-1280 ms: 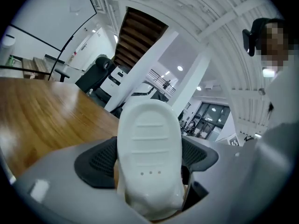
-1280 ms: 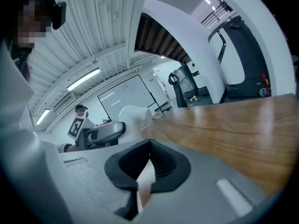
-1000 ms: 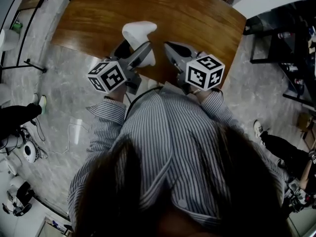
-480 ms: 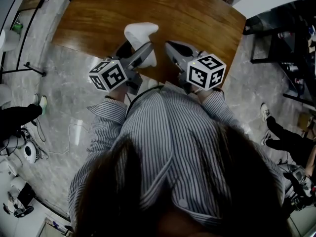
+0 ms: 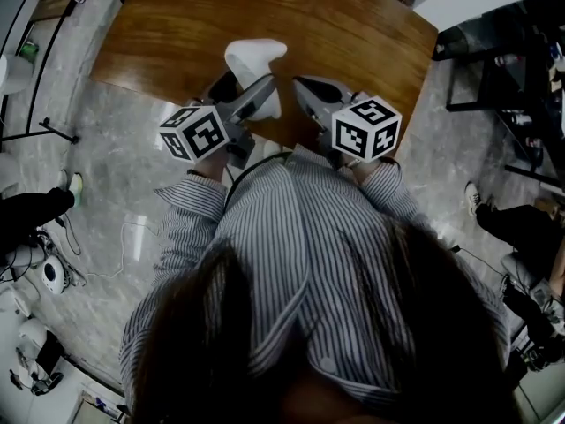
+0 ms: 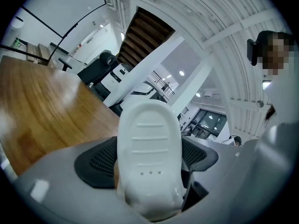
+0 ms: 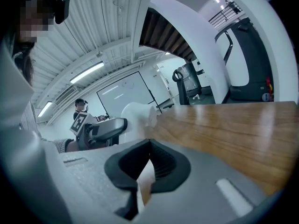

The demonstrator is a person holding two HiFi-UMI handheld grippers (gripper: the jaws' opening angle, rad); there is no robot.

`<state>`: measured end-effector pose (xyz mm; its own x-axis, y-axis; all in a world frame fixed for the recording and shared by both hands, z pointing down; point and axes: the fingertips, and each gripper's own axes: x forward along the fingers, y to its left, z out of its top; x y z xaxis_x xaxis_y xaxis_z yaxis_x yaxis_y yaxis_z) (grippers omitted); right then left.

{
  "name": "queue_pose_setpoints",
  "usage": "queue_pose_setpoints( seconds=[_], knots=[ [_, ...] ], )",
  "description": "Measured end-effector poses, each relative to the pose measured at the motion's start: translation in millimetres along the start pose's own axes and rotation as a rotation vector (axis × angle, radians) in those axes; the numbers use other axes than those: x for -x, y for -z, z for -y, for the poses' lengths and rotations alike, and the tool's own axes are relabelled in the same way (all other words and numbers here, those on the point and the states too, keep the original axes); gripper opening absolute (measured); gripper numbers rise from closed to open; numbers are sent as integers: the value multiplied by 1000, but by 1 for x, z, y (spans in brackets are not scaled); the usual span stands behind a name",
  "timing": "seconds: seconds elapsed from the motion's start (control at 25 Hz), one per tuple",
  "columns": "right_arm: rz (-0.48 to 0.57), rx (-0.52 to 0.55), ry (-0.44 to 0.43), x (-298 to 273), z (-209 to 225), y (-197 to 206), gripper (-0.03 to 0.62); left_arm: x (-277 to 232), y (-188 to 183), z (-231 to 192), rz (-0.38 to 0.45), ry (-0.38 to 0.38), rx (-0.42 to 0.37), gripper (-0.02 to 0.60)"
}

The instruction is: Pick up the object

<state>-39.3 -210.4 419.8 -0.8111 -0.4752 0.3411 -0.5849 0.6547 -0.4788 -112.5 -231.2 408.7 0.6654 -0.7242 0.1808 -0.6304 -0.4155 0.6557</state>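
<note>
- The left tongs point(image 6: 148, 158) are closed on the white object point(image 6: 149, 139). The two dark ribbed pads point(image 6: 96, 164) press against its sides, and they stand apart only by the object's width.
- The object fills the gap between the pads and sticks out past them. The face turned toward the left gripper view is smooth, with three shallow ridges across it and three small holes in a row lower down.
- In the head view the left tongs point(image 5: 253, 94) point up and away from the person. The object point(image 5: 255, 58) juts from their tips over the near part of the surface point(image 5: 265, 11).
- No view shows whether the object touches the surface or is clear of it.
- The right tongs point(image 7: 148, 160) are closed with nothing between them. Their black pads point(image 7: 166, 164) meet at the tip, and only a thin slit shows lower down.
- In the head view the right tongs point(image 5: 305, 87) lie just beside the left ones, apart from the object, over the near edge of the surface.
- The right gripper view shows the left tongs point(image 7: 105, 127) off to its left, with the object point(image 7: 135, 112) at their end, next to the surface point(image 7: 233, 125).
- The marker cubes point(image 5: 194, 133) point(image 5: 366, 129) sit at the rear of each gripper, close to the person's striped shirt point(image 5: 300, 237).
- The surface is brown wood and stands on a grey marbled floor point(image 5: 115, 184).
</note>
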Motion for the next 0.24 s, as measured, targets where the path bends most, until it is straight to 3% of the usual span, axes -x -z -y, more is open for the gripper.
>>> queue_pose_setpoints(
  seconds=[0.24],
  knots=[
    [8,-1,1,1,-1,-2,2,1,0,0,-3,1,11,440]
  ],
)
